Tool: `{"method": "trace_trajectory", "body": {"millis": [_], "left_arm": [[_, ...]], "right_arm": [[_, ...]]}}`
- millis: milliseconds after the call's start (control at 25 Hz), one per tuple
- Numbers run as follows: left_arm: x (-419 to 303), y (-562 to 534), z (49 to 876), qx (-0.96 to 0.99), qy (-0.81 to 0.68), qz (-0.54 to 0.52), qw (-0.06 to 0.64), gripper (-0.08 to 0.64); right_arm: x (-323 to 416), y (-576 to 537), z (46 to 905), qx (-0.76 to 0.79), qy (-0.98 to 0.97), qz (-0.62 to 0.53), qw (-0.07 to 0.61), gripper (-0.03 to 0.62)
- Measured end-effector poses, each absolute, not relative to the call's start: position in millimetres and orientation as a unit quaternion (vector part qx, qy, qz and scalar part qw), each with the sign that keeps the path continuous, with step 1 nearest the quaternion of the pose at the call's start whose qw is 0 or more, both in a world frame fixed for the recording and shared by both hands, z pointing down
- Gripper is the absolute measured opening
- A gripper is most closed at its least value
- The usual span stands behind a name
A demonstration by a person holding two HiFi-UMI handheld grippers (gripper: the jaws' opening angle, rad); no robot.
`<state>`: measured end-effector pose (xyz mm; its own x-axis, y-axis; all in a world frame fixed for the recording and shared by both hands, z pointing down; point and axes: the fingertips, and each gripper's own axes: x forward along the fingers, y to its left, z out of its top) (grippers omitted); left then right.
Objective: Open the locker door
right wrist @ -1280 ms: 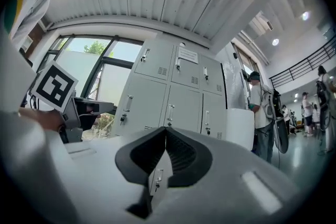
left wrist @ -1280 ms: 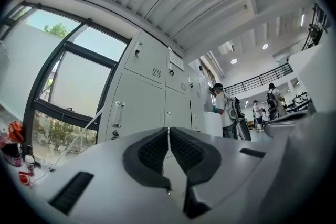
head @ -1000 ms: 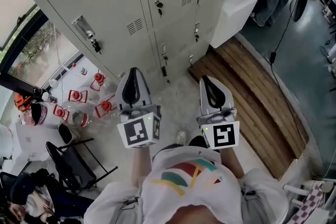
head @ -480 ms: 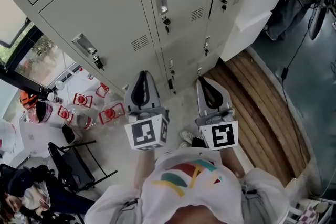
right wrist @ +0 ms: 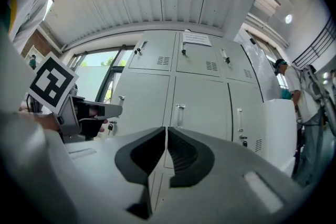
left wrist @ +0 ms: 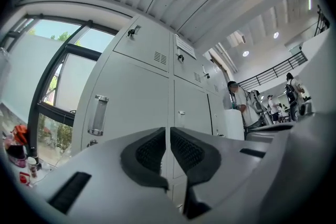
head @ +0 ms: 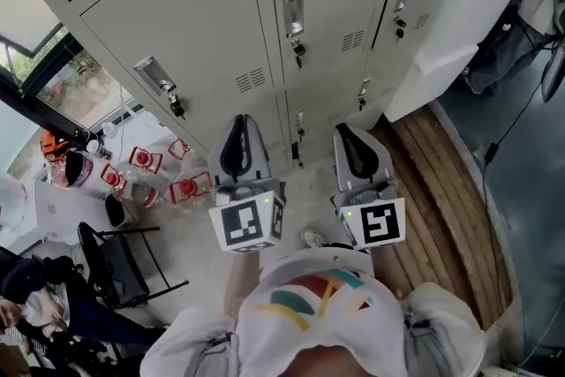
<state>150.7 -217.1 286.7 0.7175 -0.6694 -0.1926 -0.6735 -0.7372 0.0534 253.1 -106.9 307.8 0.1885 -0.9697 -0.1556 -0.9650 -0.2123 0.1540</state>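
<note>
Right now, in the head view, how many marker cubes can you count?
2. One cube sits on the left gripper, the other on the right gripper. None seems hidden.

The floor is pale and speckled, and the grey bank of lockers stands on it. At its left side, near the foot of the lockers, a cluster of clear containers with red lids sits directly on the floor. Just in front of them is a black folding chair. A white shoe rests on the pale floor near the middle. To the right a strip of brown wooden planks runs along the floor, and a tall white cabinet stands at its far end. Beyond the planks the floor is dark grey-green, with a black cable trailing across it.
</note>
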Motion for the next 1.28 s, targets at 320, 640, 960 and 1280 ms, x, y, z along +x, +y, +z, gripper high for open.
{"method": "trace_trajectory", "body": {"millis": [320, 640, 960, 1280], "left_arm": [[99, -231, 286, -0.895, 0.436, 0.090, 0.020, 0.025], [43, -235, 294, -0.861, 0.503, 0.065, 0.029, 0.047], [-10, -232, 301, -0.830, 0.554, 0.058, 0.031, 0.081], [-45, -229, 313, -0.808, 0.586, 0.047, 0.023, 0.084]], "right_arm": [[203, -170, 270, 0.638, -0.763, -0.089, -0.054, 0.102], [115, -247, 244, 0.512, -0.850, -0.121, -0.010, 0.201], [69, -315, 240, 0.502, -0.859, -0.100, -0.002, 0.201], [56, -365, 255, 0.533, -0.843, -0.075, 0.017, 0.196]]}}
